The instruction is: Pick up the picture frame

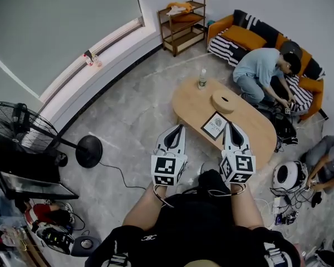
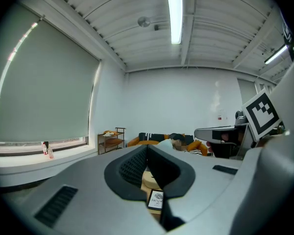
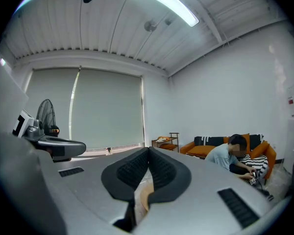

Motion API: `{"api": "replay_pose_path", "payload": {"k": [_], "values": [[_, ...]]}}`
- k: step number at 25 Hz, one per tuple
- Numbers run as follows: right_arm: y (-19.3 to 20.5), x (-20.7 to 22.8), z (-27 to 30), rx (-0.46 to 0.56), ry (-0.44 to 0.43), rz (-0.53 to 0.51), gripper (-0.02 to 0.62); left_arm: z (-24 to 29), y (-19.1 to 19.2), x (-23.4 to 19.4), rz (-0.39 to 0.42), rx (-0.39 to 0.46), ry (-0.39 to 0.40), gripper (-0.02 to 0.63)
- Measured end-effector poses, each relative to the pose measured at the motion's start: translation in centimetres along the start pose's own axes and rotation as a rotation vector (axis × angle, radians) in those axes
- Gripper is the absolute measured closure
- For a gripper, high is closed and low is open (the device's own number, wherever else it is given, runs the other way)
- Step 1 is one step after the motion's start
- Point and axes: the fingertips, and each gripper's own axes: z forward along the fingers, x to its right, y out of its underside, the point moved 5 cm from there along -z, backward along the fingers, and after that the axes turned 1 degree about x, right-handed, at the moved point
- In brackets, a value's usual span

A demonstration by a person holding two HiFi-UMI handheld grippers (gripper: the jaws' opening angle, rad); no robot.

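Left hand-held gripper (image 1: 180,127), right hand-held gripper (image 1: 230,125): 2, pressed together | picture frame (image 1: 215,125): 1 | table (image 1: 190,103): 1

We see the left gripper (image 2: 148,148) with its jaws pressed together and nothing between them. Through the gap beneath the tips we make out the picture frame (image 2: 156,199) lying flat on the wooden table (image 2: 143,187), close to the tabletop's near edge. The right gripper (image 2: 198,132) reaches in from the right side. Far off, an orange sofa (image 2: 138,142) and a shelf (image 2: 110,139) stand against the back wall, and a blind (image 2: 44,92) covers the window at left.
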Motion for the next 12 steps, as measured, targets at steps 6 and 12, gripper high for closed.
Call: {"api": "replay_pose_path", "payload": {"k": [6,12], "values": [[1.3,3.6,5.5,-0.024,-0.037,0.000,0.578,5.5,0.7,-0.9,-0.003,-0.025,-0.044,0.584],[3.0,8.5,11.7,-0.096,-0.061,0.019,0.578,12.2,2.2,-1.2,0.023,-0.097,-0.093,0.584]]}}
